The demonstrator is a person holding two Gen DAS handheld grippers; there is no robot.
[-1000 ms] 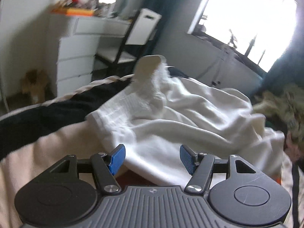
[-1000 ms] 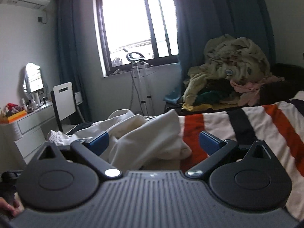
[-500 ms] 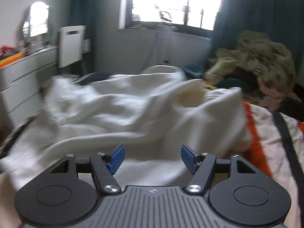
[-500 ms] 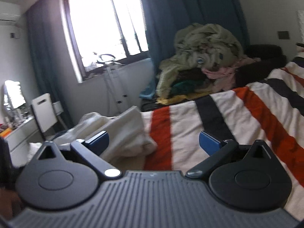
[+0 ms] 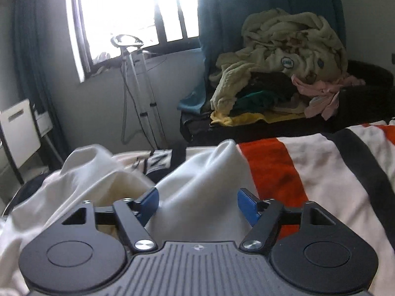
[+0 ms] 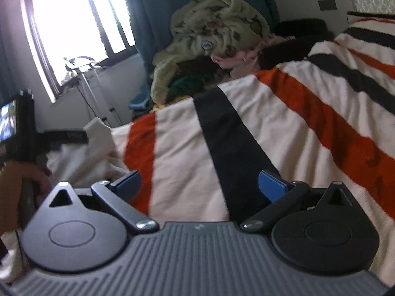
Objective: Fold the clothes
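The left hand-held gripper (image 5: 197, 206) has its blue pads (image 5: 148, 204) spread apart, and a raised fold of the white garment (image 5: 197, 177) stands between them without either pad pressing on it. The white garment lies crumpled on the bed, towards the bed's edge on the window side, humped up in soft peaks, with a dark printed piece of cloth (image 5: 158, 162) showing in a dip behind it. The right hand-held gripper (image 6: 200, 185) also has its jaws spread wide, with nothing between them; it hangs over bare striped blanket (image 6: 284, 133), above a black band and an orange one. From the right wrist view the white garment (image 6: 98, 135) lies at the left side of the bed, and the person's hand (image 6: 19, 180) grips the handle of the other tool just beside it. Beyond the far edge of the bed rises a heap of mixed clothes (image 5: 286, 69), pale yellow, green and pink, in front of blue curtains (image 5: 222, 24). A bright window (image 5: 135, 12) and a metal stand (image 5: 133, 79) sit to the left of the heap.
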